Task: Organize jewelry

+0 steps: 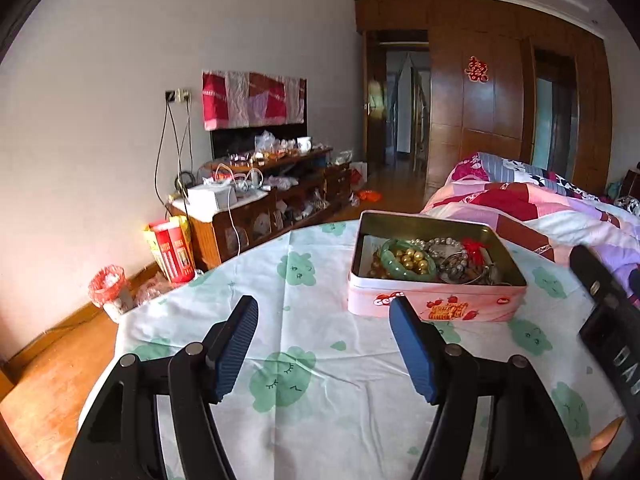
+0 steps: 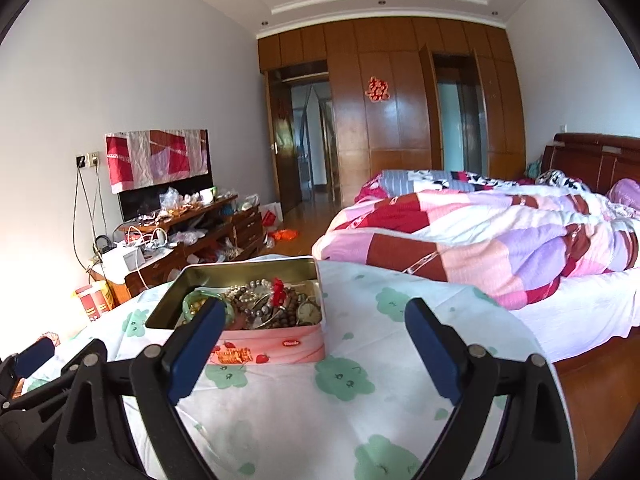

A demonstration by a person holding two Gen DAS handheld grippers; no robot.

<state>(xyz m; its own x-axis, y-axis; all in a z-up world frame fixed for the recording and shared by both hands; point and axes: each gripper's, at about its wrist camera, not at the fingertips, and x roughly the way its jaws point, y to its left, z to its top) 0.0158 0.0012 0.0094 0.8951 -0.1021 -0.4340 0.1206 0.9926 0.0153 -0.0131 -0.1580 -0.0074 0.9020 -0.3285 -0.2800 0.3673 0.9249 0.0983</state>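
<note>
A pink biscuit tin (image 1: 436,307) stands open on the table with the green-patterned cloth (image 1: 304,364). It holds a green bangle (image 1: 404,256), gold beads (image 1: 412,260), silver bead strings (image 1: 460,264) and a red tassel (image 1: 474,250). My left gripper (image 1: 324,312) is open and empty, just in front of the tin and to its left. In the right wrist view the tin (image 2: 280,344) sits ahead on the left; my right gripper (image 2: 316,316) is open and empty, its left finger (image 2: 196,344) overlapping the tin's near corner.
A bed with a pink patchwork quilt (image 2: 500,232) lies right of the table. A cluttered wooden TV cabinet (image 1: 264,196) stands along the left wall, with red boxes (image 1: 172,252) and a small bin (image 1: 108,288) on the floor. The right gripper's body (image 1: 608,320) shows at right.
</note>
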